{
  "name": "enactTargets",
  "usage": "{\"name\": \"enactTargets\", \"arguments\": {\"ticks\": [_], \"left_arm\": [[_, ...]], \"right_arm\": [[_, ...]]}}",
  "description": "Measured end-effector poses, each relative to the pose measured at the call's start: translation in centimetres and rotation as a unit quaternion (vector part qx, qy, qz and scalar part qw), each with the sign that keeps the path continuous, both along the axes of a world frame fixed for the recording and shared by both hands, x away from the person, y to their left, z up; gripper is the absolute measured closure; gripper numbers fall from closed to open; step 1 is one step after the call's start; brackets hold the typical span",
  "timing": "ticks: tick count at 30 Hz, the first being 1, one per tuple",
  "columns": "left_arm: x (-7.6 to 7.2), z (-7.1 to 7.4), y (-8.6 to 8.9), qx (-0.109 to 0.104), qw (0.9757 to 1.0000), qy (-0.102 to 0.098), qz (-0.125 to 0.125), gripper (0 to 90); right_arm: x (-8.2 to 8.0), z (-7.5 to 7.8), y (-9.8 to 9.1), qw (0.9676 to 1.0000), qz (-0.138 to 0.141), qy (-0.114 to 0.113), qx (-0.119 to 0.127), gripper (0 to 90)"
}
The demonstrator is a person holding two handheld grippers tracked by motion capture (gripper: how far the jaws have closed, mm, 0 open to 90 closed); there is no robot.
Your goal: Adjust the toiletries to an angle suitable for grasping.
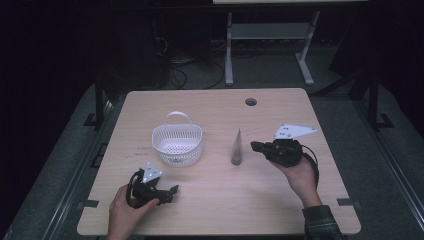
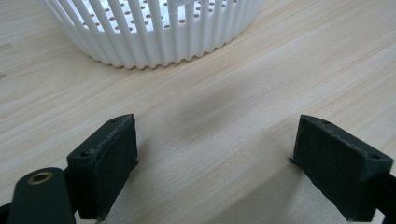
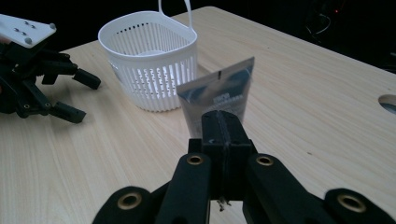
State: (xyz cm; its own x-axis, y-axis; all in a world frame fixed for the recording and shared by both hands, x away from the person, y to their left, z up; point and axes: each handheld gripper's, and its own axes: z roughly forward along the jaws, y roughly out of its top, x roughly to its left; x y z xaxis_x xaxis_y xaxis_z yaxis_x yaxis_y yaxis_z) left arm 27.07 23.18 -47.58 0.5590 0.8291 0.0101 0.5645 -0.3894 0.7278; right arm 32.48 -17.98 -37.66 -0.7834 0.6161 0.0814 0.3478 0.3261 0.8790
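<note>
One white basket (image 1: 177, 145) and one upright tube (image 1: 236, 148) stand on the table (image 1: 220, 210); the right gripper (image 1: 256, 146), at the tube's three o'clock, is pressed together, the left gripper (image 1: 173, 192) spread.

On the table (image 1: 215, 210) the basket (image 1: 177, 145) sits left of centre, with the tube (image 1: 236, 148) standing upright to its right, a gap between them. The right gripper (image 1: 255, 146) is just right of the tube, perhaps touching it, though that is hard to tell. The left gripper (image 1: 172, 192) lies nearer the person, in front of the basket and apart from it.
</note>
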Motion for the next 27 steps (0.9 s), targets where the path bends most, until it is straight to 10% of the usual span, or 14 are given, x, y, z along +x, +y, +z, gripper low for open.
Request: {"name": "enactTargets", "arguments": {"ticks": [27], "left_arm": [[0.0, 0.0, 0.0, 0.000, 1.0000, 0.000, 0.000, 12.5]], "right_arm": [[0.8, -0.5, 3.2, 0.9993, 0.033, 0.007, -0.014, 89.6]]}}
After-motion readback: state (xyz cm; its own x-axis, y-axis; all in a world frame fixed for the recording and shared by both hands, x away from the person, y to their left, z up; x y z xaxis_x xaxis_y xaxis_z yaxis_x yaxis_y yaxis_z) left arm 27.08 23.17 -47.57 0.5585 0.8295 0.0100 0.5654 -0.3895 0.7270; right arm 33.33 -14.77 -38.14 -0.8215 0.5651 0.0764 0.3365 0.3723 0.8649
